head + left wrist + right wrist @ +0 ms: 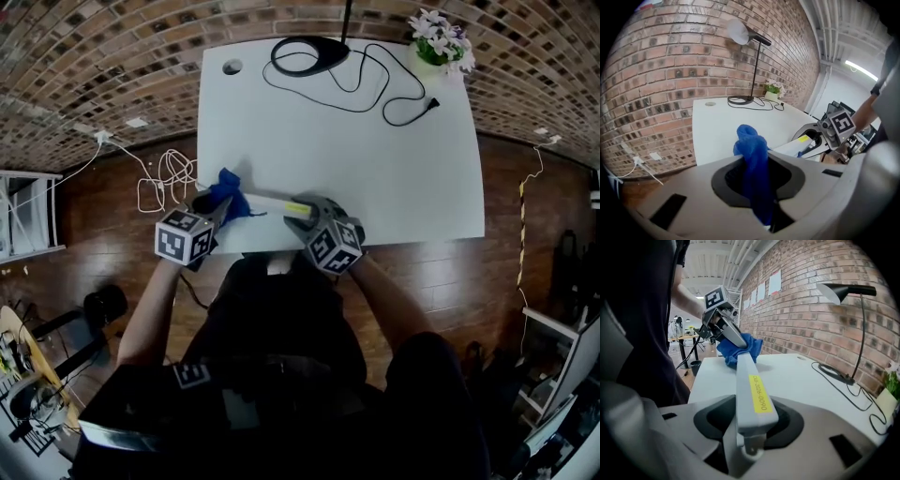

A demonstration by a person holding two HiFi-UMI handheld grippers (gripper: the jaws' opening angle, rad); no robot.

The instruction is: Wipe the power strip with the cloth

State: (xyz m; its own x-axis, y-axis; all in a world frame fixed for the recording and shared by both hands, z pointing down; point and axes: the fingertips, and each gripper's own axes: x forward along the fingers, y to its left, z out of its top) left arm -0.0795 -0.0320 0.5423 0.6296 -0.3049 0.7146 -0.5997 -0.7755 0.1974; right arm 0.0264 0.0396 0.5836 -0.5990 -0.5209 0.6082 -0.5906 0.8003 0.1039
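L gripper (212, 208) clamped on blue cloth (752, 157), R gripper (307, 212) clamped on power strip (749, 380) end over table (375, 141) edge; cloth at strip's far end, wiping prob. underway, most seemingly left.

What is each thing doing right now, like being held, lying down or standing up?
left tool: shut on the cloth
right tool: shut on the power strip
cloth: bunched up, against the power strip's far end
power strip: held by one end
lamp: standing upright
lamp plug: lying loose on the table, not plugged in
flowers: upright at the table corner
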